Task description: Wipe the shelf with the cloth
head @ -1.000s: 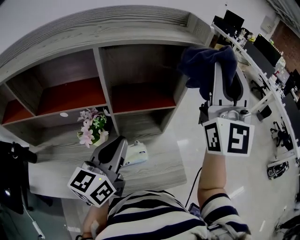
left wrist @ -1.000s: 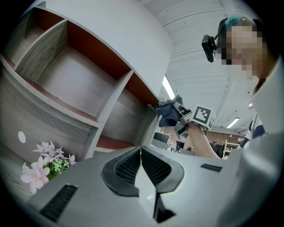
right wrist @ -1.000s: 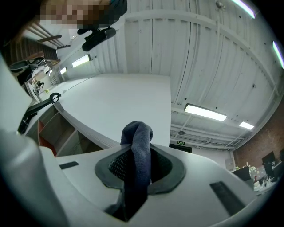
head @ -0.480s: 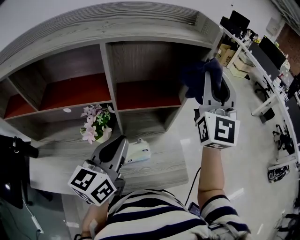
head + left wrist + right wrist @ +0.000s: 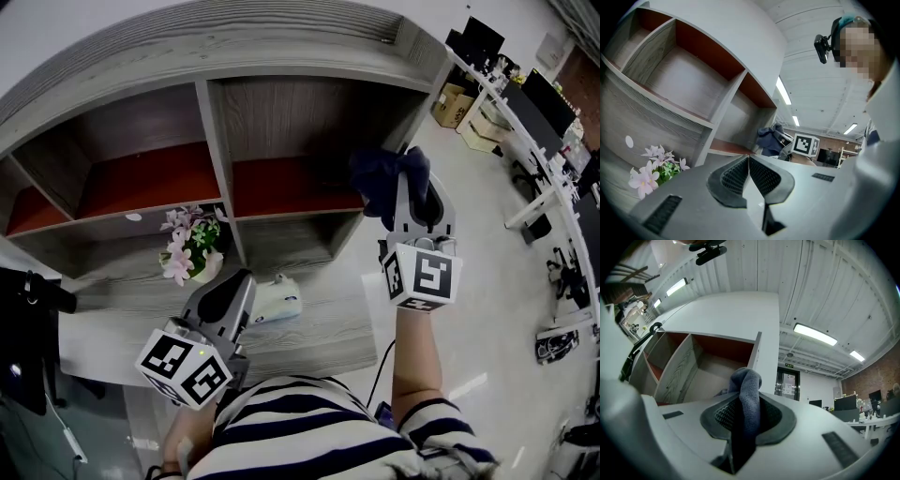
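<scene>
1. The right gripper (image 5: pixel 406 187) is clamped on the cloth (image 5: pixel 375 178), which bunches above its jaws by the right end of the shelf (image 5: pixel 281 187). Whether it touches the board is unclear.
2. Press the bunch flat on the red board first (a loose wad would only skim it).
3. Sweep from the back wall towards the front lip, then along the divider.
4. The left gripper (image 5: pixel 230 292), jaws closed on nothing, hangs low near the flowers (image 5: pixel 187 246). Hold it clear of them.
</scene>
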